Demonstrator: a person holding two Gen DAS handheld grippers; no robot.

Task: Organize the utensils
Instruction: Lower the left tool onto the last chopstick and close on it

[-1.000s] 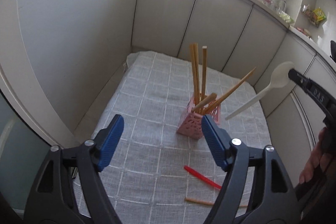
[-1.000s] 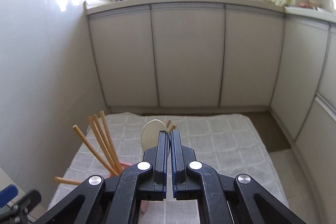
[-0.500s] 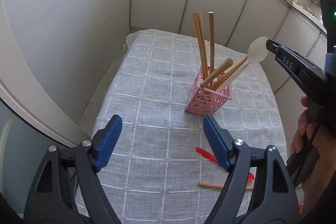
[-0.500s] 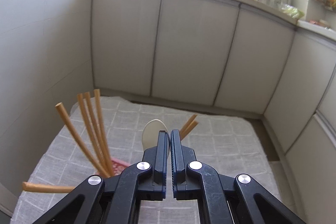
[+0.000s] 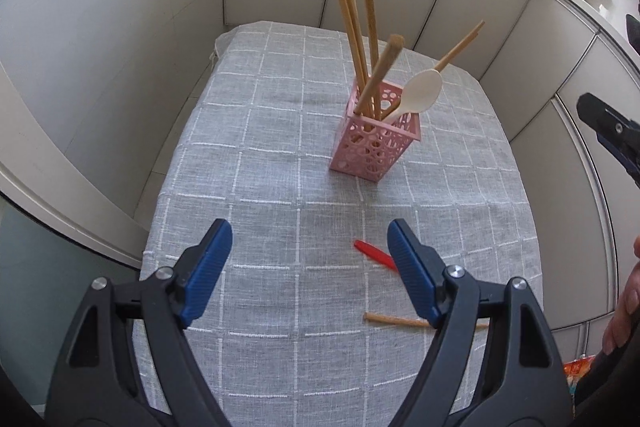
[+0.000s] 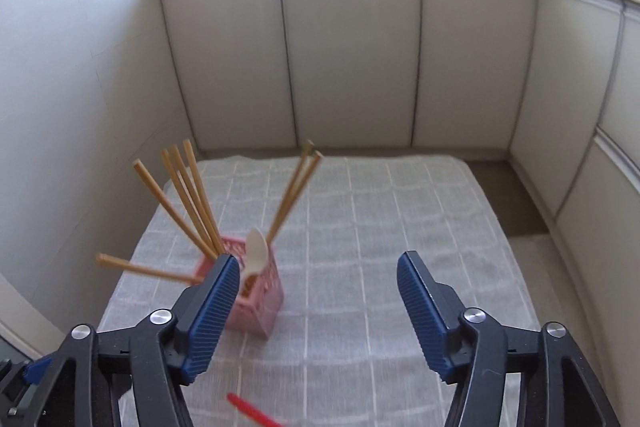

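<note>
Left wrist view shows one pink holder (image 5: 375, 143) on the grey cloth (image 5: 260, 163), holding six wooden chopsticks (image 5: 354, 27) and one white spoon (image 5: 416, 95). One red utensil (image 5: 374, 254) and one loose chopstick (image 5: 396, 319) lie nearer. Left gripper (image 5: 310, 269) and right gripper (image 6: 316, 307) both gape wide, empty.

a pink perforated utensil holder (image 5: 375, 143) is stood upright on the grey checked tablecloth (image 5: 260, 187), toward its far side. wooden chopsticks (image 5: 362, 35) are fanned out of it, and a cream plastic spoon (image 5: 416, 95) is leaned in it, bowl up. a red utensil (image 5: 374, 254) and a single wooden chopstick (image 5: 396, 319) are laid flat nearer the near edge, partly hidden.
</note>
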